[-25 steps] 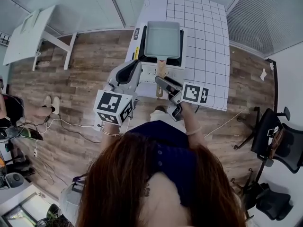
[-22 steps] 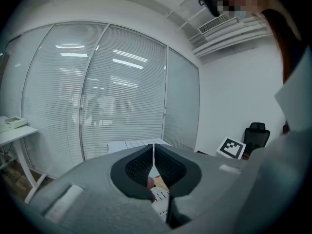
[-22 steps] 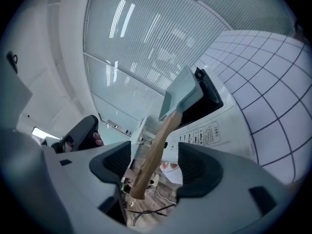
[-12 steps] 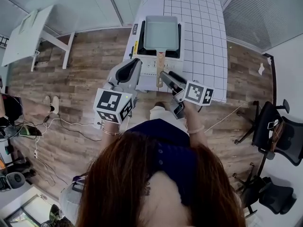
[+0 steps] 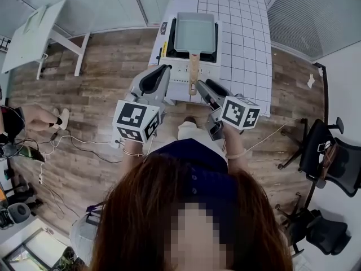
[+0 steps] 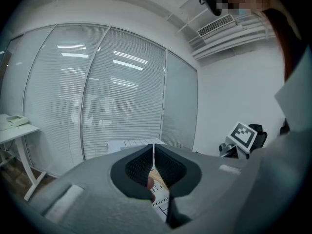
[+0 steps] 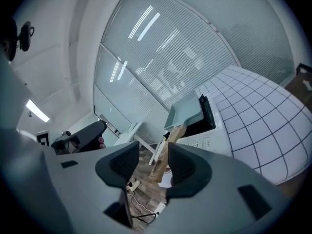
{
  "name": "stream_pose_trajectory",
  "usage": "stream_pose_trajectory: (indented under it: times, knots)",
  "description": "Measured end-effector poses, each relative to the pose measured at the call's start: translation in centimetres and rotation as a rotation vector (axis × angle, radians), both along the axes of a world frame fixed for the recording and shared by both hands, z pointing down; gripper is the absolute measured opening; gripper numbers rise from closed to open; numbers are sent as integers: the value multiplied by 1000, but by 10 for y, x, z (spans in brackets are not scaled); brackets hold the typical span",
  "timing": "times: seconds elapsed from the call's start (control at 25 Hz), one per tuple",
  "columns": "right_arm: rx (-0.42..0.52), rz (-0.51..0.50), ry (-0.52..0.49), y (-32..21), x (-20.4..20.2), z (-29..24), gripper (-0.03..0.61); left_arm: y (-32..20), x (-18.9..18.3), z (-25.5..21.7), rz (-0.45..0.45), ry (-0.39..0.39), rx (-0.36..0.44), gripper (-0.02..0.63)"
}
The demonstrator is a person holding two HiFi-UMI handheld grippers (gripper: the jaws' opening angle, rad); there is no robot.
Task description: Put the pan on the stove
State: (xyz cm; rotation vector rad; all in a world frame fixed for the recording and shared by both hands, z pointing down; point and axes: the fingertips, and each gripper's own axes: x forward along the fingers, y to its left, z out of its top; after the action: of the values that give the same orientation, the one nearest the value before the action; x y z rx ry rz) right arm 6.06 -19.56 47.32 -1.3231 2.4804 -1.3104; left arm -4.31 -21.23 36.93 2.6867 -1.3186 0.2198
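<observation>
The pale green rectangular pan (image 5: 194, 31) sits on the black stove (image 5: 170, 41) at the near end of the white gridded table (image 5: 245, 44). Its wooden handle (image 5: 194, 72) points toward me over the stove's white front. My right gripper (image 5: 199, 86) hovers just right of the handle's end. In the right gripper view the pan (image 7: 189, 110) lies ahead and the handle (image 7: 165, 155) shows in the gap of the closing right gripper (image 7: 153, 165), pads clear of it. My left gripper (image 5: 162, 71) hangs left of the handle; the left gripper (image 6: 153, 164) is shut on nothing.
A white desk (image 5: 34, 35) stands at the far left on the wood floor, with cables (image 5: 73, 145) trailing below it. Black office chairs (image 5: 333, 162) stand at the right. Glass walls with blinds (image 5: 101, 4) close off the back.
The pan has stayed on the stove. My right gripper has drawn slightly to the right of the handle. Both grippers sit a little nearer the table's front edge.
</observation>
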Motion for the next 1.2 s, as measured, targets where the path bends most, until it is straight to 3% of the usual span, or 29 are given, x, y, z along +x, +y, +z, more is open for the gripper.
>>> stream_pose_trajectory:
  times: [0.48,1.2]
  knots:
    - [146,79,221,16,4,-24,98,18,-5,-4,16,5,8,21]
    - [272,202,268,45,0,-65,12,53,-18,-18,38,37,40,21]
